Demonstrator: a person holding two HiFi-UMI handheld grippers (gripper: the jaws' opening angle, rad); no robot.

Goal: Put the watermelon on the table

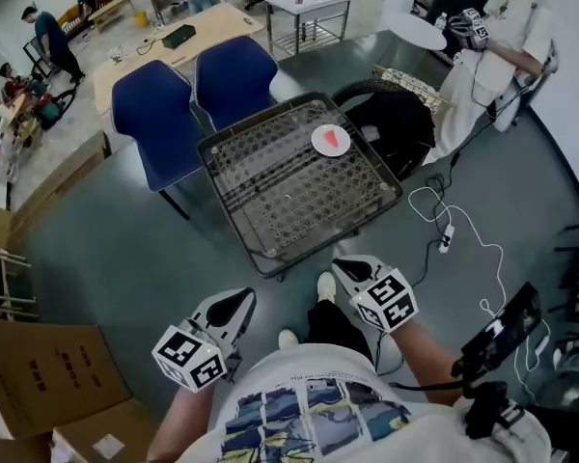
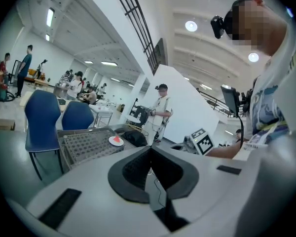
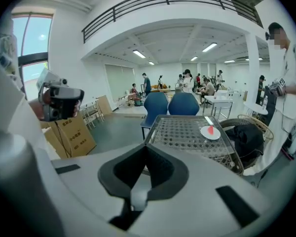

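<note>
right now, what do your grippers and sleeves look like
The left gripper and right gripper are light grey with black padded jaws, each bearing a cube of black-and-white square markers. The shirt is white, short-sleeved, with a blue print.

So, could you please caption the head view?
Left gripper and right gripper, shut and empty; watermelon on its plate on table.

In front of me the watermelon (image 1: 335, 143) is a small red wedge lying flat on a white plate (image 1: 322, 138). It lies at about one o'clock from the middle of the square, dark-framed mesh table (image 1: 270, 196).
</note>
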